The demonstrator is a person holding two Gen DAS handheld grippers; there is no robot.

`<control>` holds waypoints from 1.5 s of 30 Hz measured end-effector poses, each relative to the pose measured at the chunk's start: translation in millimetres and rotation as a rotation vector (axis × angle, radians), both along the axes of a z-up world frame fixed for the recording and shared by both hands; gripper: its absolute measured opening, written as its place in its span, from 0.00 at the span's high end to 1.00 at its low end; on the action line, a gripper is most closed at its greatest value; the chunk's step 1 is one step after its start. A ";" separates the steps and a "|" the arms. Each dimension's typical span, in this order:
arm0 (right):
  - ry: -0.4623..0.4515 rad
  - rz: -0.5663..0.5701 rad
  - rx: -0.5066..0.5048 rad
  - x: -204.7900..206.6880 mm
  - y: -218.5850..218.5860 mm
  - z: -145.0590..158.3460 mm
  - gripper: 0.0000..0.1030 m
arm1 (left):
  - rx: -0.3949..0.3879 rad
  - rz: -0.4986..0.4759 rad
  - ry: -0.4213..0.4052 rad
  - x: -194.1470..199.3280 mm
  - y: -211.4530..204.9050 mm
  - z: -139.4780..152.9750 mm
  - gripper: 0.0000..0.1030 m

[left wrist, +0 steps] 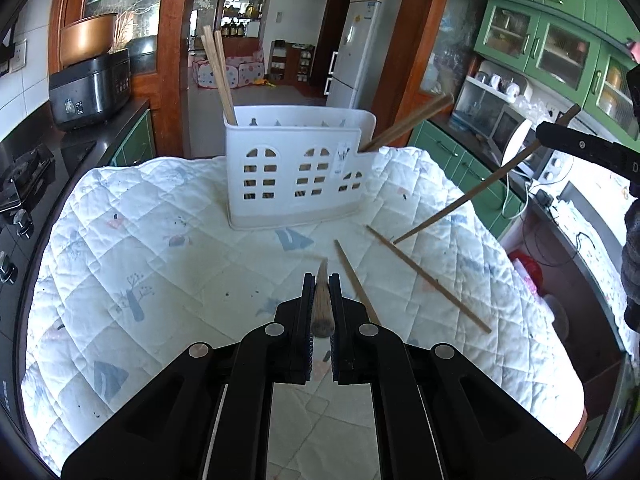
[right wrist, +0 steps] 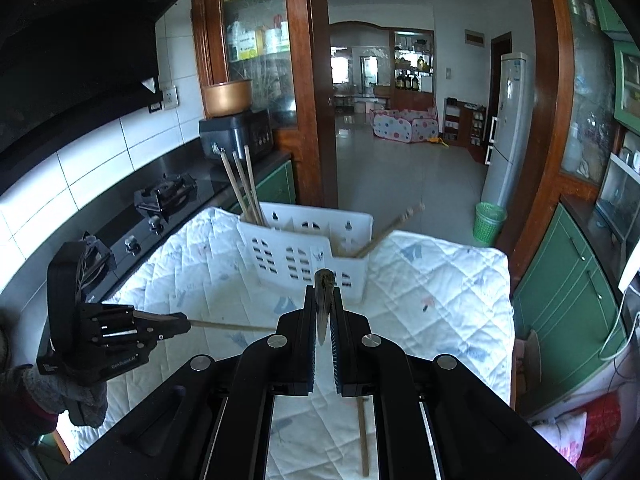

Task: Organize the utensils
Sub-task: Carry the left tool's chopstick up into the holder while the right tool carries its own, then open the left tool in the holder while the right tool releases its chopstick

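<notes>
Left wrist view: your left gripper [left wrist: 322, 280] is clamped on a chopstick [left wrist: 322, 300] whose long axis runs along the fingers, thick end toward the camera, thin tip pointing forward at the white holder [left wrist: 296, 168]. The holder stands upright on the quilted cloth [left wrist: 140, 240]. Two chopsticks [left wrist: 220, 76] stand near-vertical in its left compartment; others [left wrist: 408, 122] lean out to the right from its right end. Two loose chopsticks [left wrist: 428, 280] lie on the cloth right of the gripper, long axes diagonal — near ends lower right. Your right gripper [left wrist: 540, 132] enters at the right edge, holding a chopstick [left wrist: 472, 196] tilted down-left, its tip just above the cloth.

Right wrist view: your right gripper [right wrist: 324, 296] is closed on its chopstick [right wrist: 323, 304], seen end-on — blunt end up, axis running down toward the cloth. The holder [right wrist: 304, 256] sits just beyond. Your left gripper [right wrist: 182, 322] is at left; its chopstick [right wrist: 232, 326] points right, nearly horizontal. One loose chopstick [right wrist: 364, 436] lies on the cloth, axis running toward the camera.
</notes>
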State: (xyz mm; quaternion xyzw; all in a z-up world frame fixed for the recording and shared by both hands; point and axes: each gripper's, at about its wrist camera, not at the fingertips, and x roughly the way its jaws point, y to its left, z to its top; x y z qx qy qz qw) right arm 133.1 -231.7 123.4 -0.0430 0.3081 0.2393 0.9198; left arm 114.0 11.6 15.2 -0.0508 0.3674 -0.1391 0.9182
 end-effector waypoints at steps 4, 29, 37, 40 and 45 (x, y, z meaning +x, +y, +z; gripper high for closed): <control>-0.027 0.012 -0.001 0.8 3.8 11.7 0.94 | 0.001 -0.001 -0.012 1.4 3.8 6.2 0.95; -0.082 -0.013 -0.043 91.3 34.0 67.9 0.94 | 0.118 0.049 -0.386 79.8 4.4 168.4 0.95; 0.003 -0.026 -0.038 119.0 40.6 33.4 0.94 | 0.099 0.103 -0.315 123.2 10.9 136.9 0.95; 0.026 -0.027 -0.044 125.0 42.6 20.7 0.94 | 0.093 0.104 -0.273 131.6 12.6 122.3 0.95; 0.054 -0.030 -0.051 131.5 46.4 4.6 0.94 | 0.097 0.099 -0.226 136.6 15.8 102.0 0.94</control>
